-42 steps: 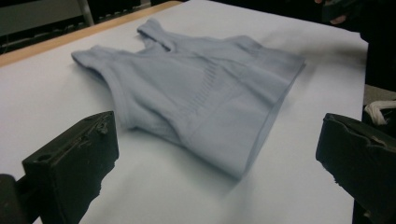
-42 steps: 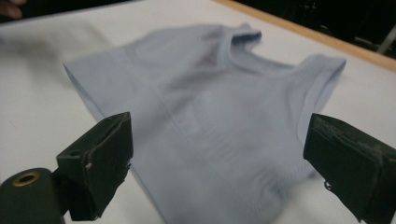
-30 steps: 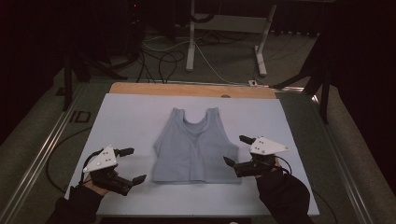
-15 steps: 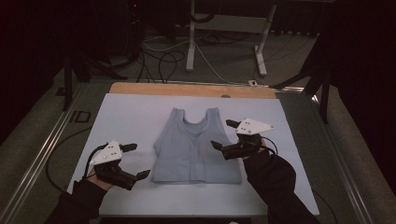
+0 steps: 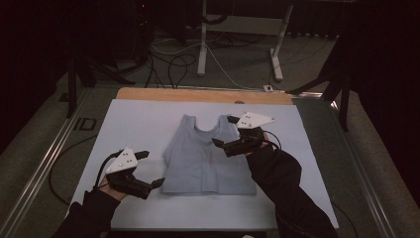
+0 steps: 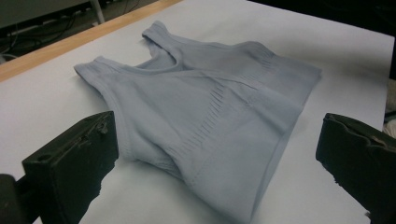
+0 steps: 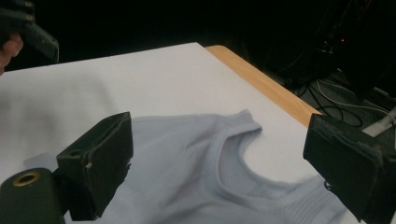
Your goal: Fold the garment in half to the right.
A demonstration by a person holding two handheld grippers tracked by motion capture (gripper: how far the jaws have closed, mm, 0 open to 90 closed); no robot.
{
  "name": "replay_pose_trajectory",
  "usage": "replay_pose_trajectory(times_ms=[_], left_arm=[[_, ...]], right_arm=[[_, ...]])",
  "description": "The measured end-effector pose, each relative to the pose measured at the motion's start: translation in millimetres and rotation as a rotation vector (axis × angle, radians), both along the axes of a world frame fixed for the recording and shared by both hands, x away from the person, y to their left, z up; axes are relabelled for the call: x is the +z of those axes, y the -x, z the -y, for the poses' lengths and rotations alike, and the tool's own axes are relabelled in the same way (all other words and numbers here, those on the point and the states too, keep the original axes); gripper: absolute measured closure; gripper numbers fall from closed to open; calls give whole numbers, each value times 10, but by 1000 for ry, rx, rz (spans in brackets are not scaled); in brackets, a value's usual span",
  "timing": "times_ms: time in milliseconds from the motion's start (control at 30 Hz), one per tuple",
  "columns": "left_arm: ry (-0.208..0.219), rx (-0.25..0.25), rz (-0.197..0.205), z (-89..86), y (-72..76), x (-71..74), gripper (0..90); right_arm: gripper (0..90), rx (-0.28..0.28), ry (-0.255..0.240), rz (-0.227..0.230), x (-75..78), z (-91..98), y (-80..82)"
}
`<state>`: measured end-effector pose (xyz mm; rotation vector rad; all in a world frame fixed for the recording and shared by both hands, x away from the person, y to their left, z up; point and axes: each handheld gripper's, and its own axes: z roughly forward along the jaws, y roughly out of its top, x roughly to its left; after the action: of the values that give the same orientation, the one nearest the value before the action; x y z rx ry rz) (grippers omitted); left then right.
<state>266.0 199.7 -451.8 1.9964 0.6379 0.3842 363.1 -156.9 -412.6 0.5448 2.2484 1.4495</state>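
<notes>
The grey tank top (image 5: 205, 156) lies flat on the table (image 5: 143, 119). The right gripper (image 5: 225, 133), jaws wide, hovers over its shoulder strap, apparently not touching; it should descend squarely and pinch one layer. The left gripper (image 5: 151, 168), jaws wide, waits beside the hem.

vest (image 5: 205, 161): soft ribbed knit cloth, matt | worktop (image 5: 143, 124): smooth matt sheet, bare wood at the far edge | claw pads (image 6: 74, 158): rough matt black
</notes>
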Motion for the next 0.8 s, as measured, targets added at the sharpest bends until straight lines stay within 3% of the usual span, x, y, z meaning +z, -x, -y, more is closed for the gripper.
replay_pose_trajectory(times_ms=[100, 233, 400, 633, 800], left_arm=[[-8, 17, -13, 44, -18, -21, 3], [-16, 46, -29, 116, -35, -67, 3], [-16, 74, -50, 173, -44, -117, 4], [-59, 138, -77, 297, -61, -241, 4], [-63, 154, -107, 327, -85, -294, 4]], right_arm=[[84, 15, 6, 2, -5, -69, -65], [84, 46, -22, -29, -30, -147, -166], [84, 53, -2, -37, -71, -281, -292], [84, 71, 16, -38, -104, -499, -435], [85, 82, 18, -54, -154, -660, -540]])
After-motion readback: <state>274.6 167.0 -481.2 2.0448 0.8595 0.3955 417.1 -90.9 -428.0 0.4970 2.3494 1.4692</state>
